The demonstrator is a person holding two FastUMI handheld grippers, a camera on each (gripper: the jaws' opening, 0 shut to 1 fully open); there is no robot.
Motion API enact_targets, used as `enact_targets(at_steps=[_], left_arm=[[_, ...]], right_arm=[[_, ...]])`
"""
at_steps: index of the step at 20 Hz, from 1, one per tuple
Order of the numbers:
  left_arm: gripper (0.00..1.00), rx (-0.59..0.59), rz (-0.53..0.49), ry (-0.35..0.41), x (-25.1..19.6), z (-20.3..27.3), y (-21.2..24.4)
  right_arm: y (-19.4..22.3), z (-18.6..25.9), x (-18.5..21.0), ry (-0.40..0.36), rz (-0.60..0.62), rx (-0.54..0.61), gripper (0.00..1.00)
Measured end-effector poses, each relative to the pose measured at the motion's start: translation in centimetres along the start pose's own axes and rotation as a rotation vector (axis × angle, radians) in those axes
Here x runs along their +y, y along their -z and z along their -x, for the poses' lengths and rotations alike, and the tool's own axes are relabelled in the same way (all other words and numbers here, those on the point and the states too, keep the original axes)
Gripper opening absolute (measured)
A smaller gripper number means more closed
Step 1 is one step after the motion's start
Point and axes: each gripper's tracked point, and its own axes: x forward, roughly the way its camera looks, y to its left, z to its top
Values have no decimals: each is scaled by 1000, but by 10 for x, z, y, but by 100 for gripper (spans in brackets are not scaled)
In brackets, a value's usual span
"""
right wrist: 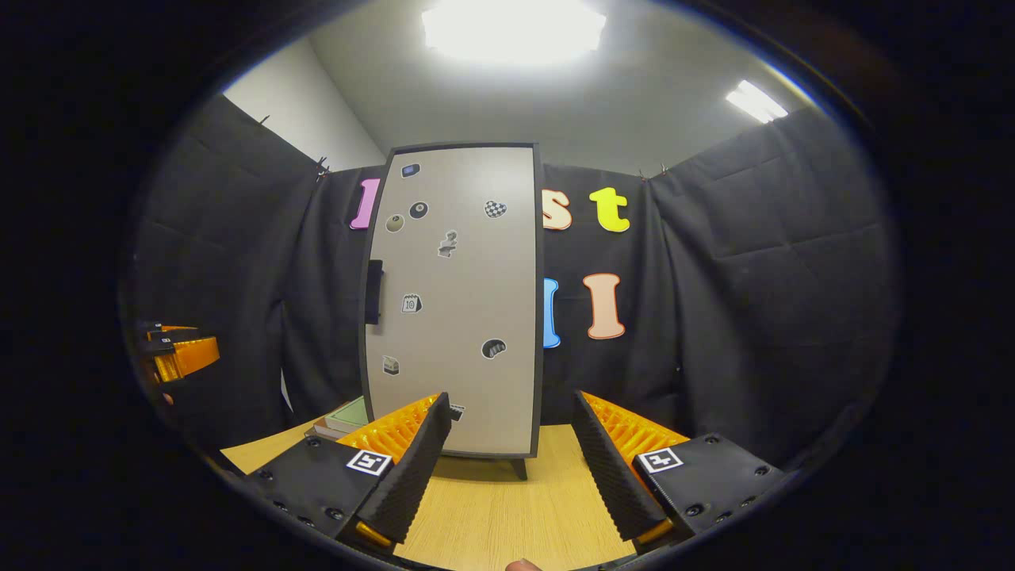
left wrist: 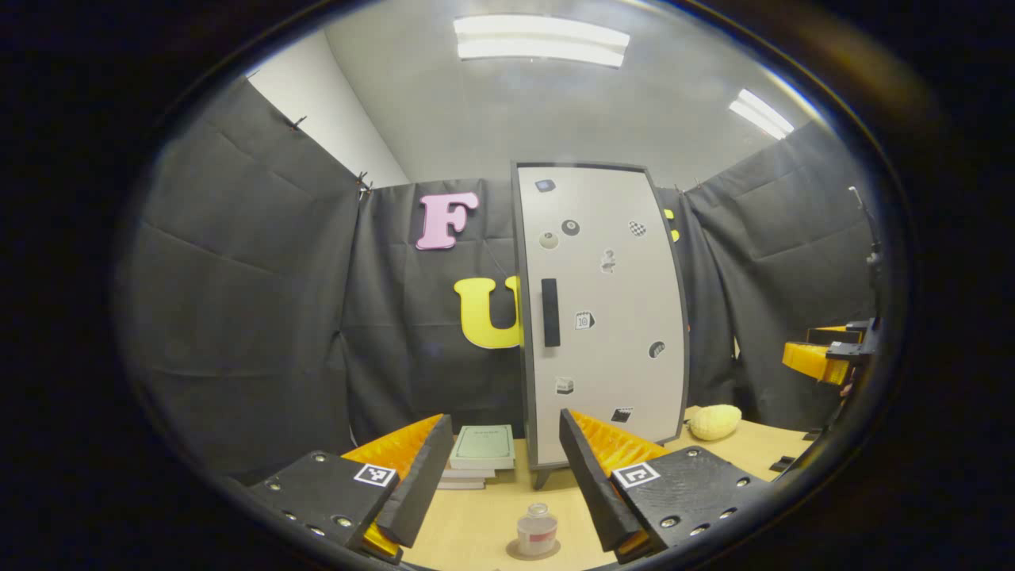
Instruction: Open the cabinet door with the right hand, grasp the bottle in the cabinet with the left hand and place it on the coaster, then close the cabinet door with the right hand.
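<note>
Black-cloth booth, wooden table (left wrist: 476, 527), strip lights on the ceiling. Cabinet (left wrist: 600, 309) stands upright at the back of the table, door (right wrist: 456, 301) flush against the frame, stickers across it, dark handle (left wrist: 550, 312) on its left edge. Bottle (left wrist: 537, 529) sits on the coaster (left wrist: 533, 549) in front of the cabinet, between the left gripper (left wrist: 501, 476) fingers in view but lower, no contact. Left gripper spread wide, holding nothing. Right gripper (right wrist: 511, 464) also spread wide, holding nothing, pointed at the door and well short of it. Stack of books (left wrist: 482, 454) left of the cabinet, pale yellow rounded object (left wrist: 714, 421) to its right. Other gripper visible at each view's edge
</note>
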Motion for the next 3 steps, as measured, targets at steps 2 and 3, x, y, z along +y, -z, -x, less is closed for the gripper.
enact_targets(at_steps=[2,3], left_arm=[[81,-6,-6,2,1,-1,-1],[81,-9,-4,3,1,-2,-1]], right_arm=[[-2,-1,2,0,-1,-2,96],[-3,1,2,2,0,-3,96]])
